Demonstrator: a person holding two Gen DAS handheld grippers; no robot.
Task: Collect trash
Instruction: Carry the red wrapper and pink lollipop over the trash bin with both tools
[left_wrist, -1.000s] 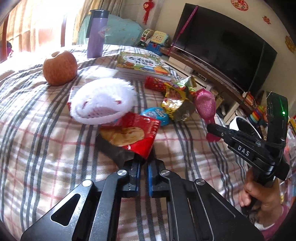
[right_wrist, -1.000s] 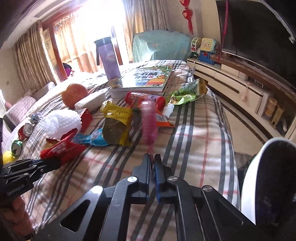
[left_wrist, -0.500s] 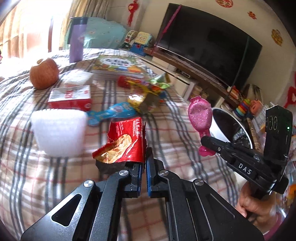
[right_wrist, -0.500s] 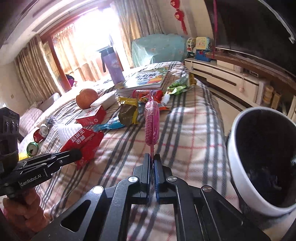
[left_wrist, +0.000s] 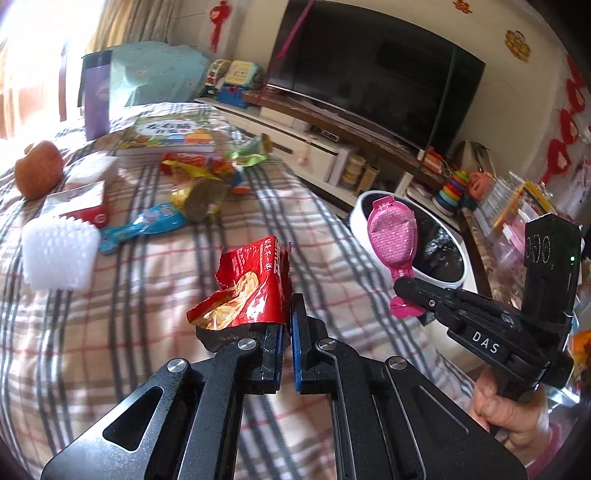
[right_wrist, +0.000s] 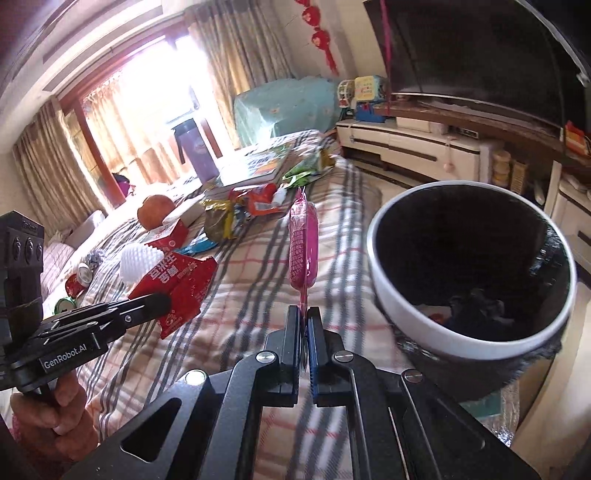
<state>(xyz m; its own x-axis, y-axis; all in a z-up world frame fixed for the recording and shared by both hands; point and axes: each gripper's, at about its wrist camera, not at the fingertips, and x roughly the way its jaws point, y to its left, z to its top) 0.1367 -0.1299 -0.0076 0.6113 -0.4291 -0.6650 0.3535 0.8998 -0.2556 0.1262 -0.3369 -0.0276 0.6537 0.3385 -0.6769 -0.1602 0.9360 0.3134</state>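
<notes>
The red snack wrapper (left_wrist: 246, 291), a second ago lying on the plaid bed (left_wrist: 147, 295), now hangs lifted above it. The pink packet (right_wrist: 303, 254) has travelled right, off the far litter pile to beside the white bin's (right_wrist: 402, 314) rim.

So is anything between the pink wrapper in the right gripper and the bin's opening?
Nothing visible. The pink wrapper hangs from the shut right gripper beside the bin; only open air and the white rim separate them, and the mouth is uncovered.
</notes>
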